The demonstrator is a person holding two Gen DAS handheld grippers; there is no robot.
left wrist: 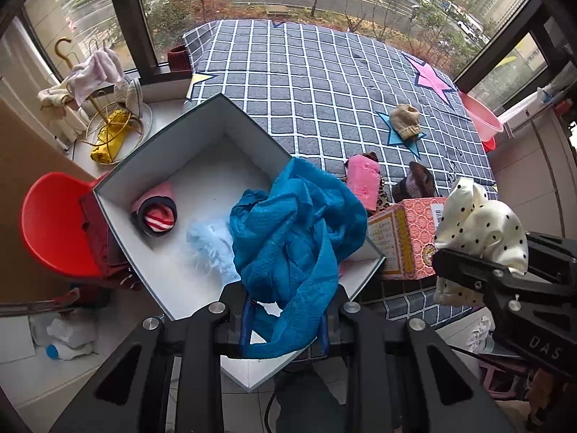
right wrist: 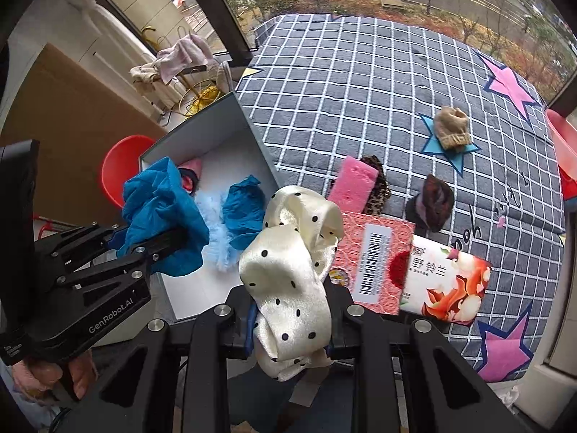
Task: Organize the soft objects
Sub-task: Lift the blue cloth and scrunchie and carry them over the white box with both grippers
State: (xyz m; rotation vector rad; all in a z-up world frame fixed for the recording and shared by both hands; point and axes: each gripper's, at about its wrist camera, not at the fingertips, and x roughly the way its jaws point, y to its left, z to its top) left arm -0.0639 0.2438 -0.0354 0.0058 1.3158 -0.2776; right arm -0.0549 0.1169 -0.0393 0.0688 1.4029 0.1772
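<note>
My left gripper [left wrist: 285,310] is shut on a blue scarf [left wrist: 295,231] and holds it over the near corner of an open grey box [left wrist: 194,122]. Inside the box lie a rolled pink and red sock [left wrist: 158,213] and a pale blue fluffy piece [left wrist: 209,245]. My right gripper [right wrist: 288,314] is shut on a cream polka-dot cloth [right wrist: 288,267], held just right of the box; it also shows in the left wrist view [left wrist: 479,223]. On the checked bed [right wrist: 360,90] lie a pink cloth [right wrist: 355,184], a beige sock [right wrist: 450,128] and a dark sock [right wrist: 432,204].
A pink patterned carton [right wrist: 375,263] and a floral tissue pack [right wrist: 443,285] sit on the bed edge by the box. A red chair [left wrist: 50,223] stands left of the box. A rack with towels [left wrist: 90,79] stands by the window. A pink basin [left wrist: 483,119] is at the bed's right.
</note>
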